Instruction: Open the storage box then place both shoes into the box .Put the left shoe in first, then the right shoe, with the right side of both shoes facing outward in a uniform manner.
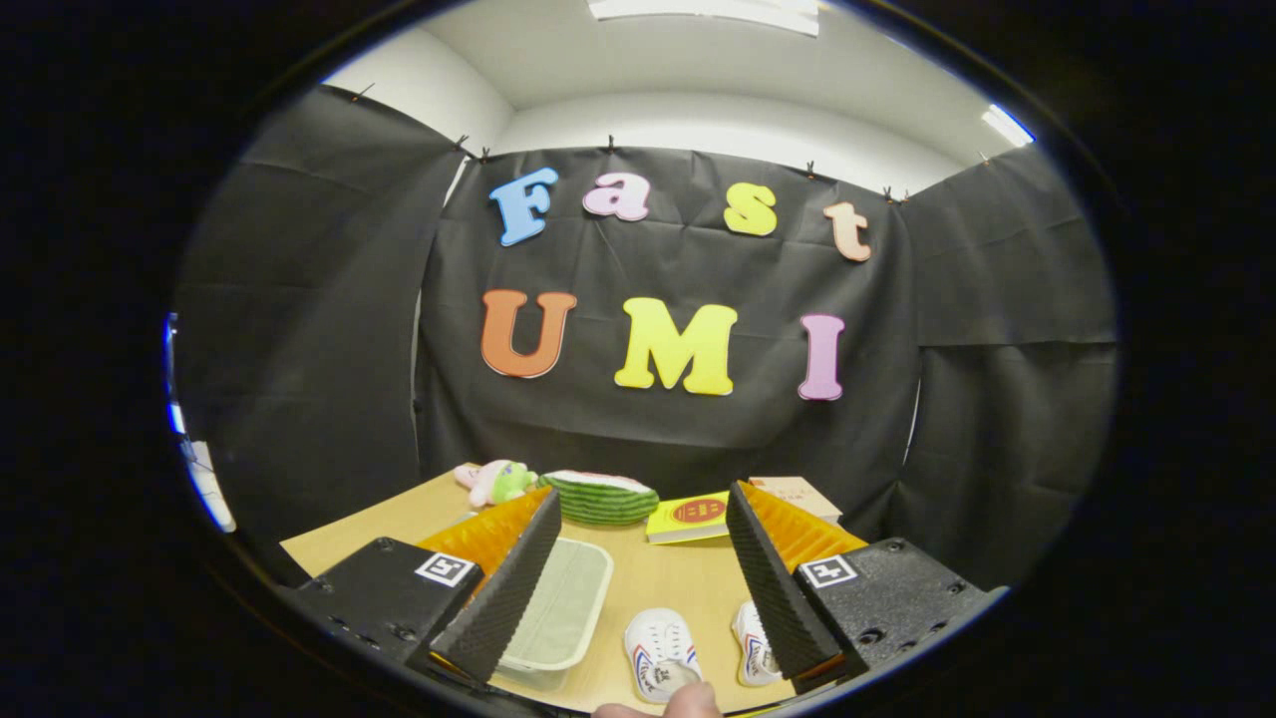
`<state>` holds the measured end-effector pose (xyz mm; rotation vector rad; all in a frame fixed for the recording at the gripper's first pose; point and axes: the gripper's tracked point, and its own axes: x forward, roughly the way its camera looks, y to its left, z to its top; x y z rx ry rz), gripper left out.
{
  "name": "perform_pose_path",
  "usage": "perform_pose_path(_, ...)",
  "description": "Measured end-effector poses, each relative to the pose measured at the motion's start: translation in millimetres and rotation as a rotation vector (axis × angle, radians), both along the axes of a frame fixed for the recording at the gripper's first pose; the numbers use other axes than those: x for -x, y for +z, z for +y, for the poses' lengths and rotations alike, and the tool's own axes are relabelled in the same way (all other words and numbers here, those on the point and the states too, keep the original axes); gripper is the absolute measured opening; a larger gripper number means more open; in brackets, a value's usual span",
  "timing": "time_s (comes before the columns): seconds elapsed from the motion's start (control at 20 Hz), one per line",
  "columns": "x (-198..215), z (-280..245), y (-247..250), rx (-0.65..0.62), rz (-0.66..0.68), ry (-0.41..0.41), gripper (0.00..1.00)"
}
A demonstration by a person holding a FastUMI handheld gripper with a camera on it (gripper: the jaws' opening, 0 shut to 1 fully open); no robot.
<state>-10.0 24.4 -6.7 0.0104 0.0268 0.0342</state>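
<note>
White shoes [662, 650] lie between the parted jaws.

Bare table [678, 578] lies open between storage box [558, 608] and shoes [660, 648], under the tool's [638, 588] wide-apart fingers.

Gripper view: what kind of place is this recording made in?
Likely a staged recording booth: black cloth walls around a wooden table holding props, with open tongs above two small shoes and a storage box.
</note>
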Motion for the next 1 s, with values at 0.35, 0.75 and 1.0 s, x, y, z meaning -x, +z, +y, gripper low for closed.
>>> perform_pose_path(0.35, 0.5, -5.5, -2.7, -0.002, 0.005, -0.002, 1.00)
perform_pose_path(0.75, 1.6, -3.8, -24.1, -0.017, 0.042, 0.070, 1.00)
perform_pose_path(1.0, -0.6, -1.3, -56.1, -0.071, 0.129, 0.207, 1.00)
